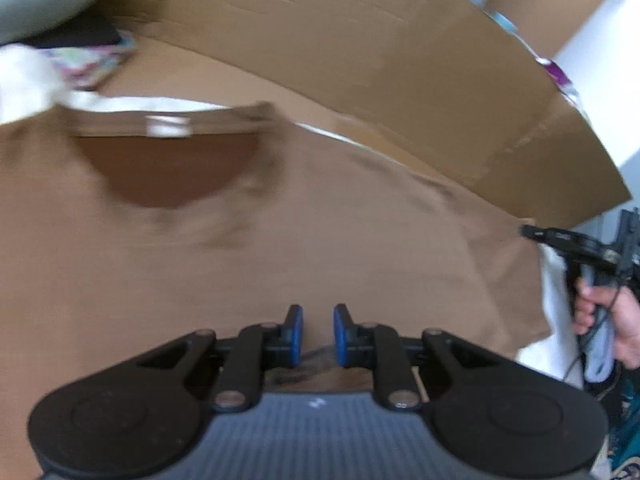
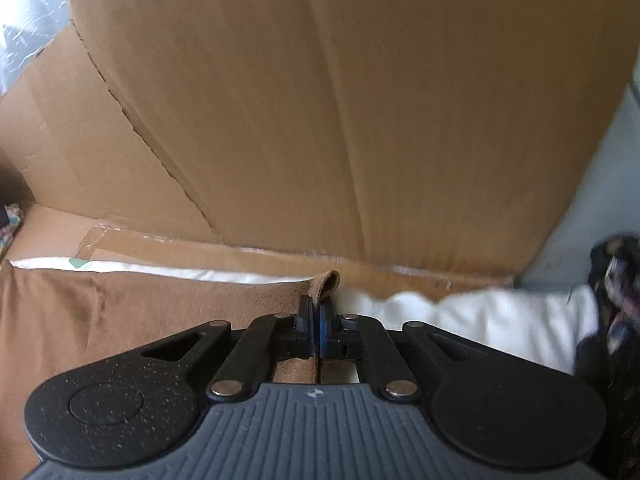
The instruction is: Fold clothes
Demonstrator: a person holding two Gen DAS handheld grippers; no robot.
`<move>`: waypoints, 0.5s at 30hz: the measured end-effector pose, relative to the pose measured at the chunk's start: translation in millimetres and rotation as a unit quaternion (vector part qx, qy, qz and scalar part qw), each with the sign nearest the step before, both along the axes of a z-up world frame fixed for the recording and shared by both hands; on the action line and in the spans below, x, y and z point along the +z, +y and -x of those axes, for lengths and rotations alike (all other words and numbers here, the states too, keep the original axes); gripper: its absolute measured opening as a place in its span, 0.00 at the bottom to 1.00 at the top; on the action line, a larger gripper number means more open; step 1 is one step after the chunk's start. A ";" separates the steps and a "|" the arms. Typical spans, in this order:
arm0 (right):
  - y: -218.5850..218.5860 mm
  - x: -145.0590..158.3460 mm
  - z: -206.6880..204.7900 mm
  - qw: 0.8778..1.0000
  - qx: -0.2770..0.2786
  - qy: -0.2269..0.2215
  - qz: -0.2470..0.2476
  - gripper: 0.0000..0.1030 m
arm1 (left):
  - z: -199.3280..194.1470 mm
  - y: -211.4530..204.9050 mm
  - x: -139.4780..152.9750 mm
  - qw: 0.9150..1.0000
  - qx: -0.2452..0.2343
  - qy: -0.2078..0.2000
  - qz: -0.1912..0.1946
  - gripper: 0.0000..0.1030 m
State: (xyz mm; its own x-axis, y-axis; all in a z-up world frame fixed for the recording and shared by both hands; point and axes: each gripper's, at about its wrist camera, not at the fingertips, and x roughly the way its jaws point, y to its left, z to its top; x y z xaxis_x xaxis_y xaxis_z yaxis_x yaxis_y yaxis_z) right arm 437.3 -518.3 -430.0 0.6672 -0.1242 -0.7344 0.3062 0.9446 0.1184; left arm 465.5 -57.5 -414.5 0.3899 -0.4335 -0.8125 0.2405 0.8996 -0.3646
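A brown T-shirt (image 1: 280, 240) lies spread flat in the left wrist view, its neckline (image 1: 168, 168) and white label away from me. My left gripper (image 1: 318, 336) hovers over the shirt's near part. Its blue pads (image 1: 295, 336) stand a narrow gap apart, and only creased cloth below shows between them. At the shirt's right edge, my right gripper (image 1: 532, 232) is held by a person's hand (image 1: 616, 320). In the right wrist view, the right gripper (image 2: 316, 324) is shut on a fold of the brown shirt (image 2: 326, 280) that pokes up between the pads.
A tall cardboard wall (image 1: 380, 64) (image 2: 320, 120) runs behind the shirt. White bedding (image 2: 500, 316) lies under and to the right of it. Loose clothes (image 1: 80, 60) are piled at the far left, and a dark patterned garment (image 2: 616, 280) sits at the right.
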 end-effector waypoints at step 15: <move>1.7 25.2 20.9 0.997 -0.068 0.020 0.006 0.37 | 31.7 171.1 37.4 0.976 0.194 -0.007 -0.093 0.30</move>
